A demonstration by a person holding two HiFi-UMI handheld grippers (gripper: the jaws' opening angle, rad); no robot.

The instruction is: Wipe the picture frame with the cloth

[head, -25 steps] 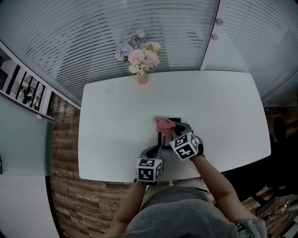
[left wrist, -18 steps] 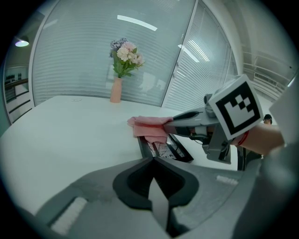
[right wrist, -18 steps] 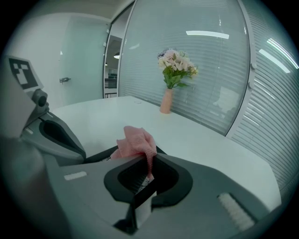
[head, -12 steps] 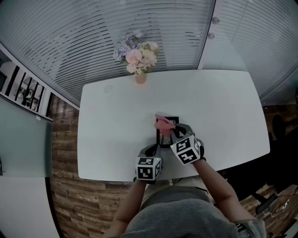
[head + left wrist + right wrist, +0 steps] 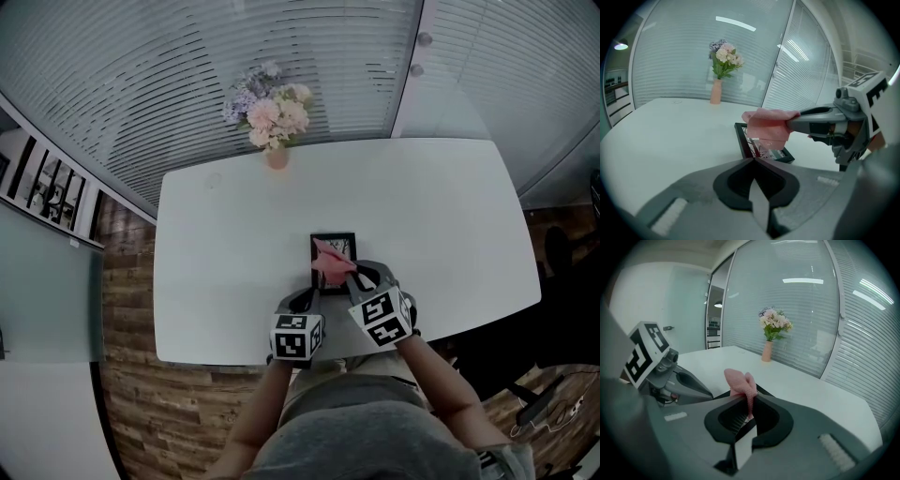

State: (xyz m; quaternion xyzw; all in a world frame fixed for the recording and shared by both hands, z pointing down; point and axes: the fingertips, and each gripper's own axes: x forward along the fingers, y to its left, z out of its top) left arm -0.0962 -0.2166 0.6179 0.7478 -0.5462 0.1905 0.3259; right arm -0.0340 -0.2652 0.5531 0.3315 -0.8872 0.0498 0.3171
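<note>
Two grippers are in my hands, and both sit at the near side of the picture frame (image 5: 343,243), which lies on the white tabletop (image 5: 225,244), close to the edge nearest me.

My right gripper (image 5: 352,273) is clamped on the pink cloth (image 5: 329,262). Its own view shows the jaws drawn in tight, with a fold of the fabric running down between them and the rest bunched up above the tips. From the left gripper view, the cloth hangs off those tips just over the frame's glass and covers much of the picture. The head view agrees: the cloth spreads across the middle and near part of the frame, leaving the far rim and the far right corner bare.

My left gripper (image 5: 753,159) has its jaws closed together, with no gap showing between the tips. The tips rest right at the near left corner of the frame. I cannot tell whether any of the rim is caught in them. This gripper comes at the frame from its near left, the right one from its near right, so the two lie just beside each other with the frame ahead of both.

Beyond the frame, well apart from it at the far edge of the tabletop, stands a vase of flowers (image 5: 270,111). Slatted blinds (image 5: 141,84) fill the wall behind it.
</note>
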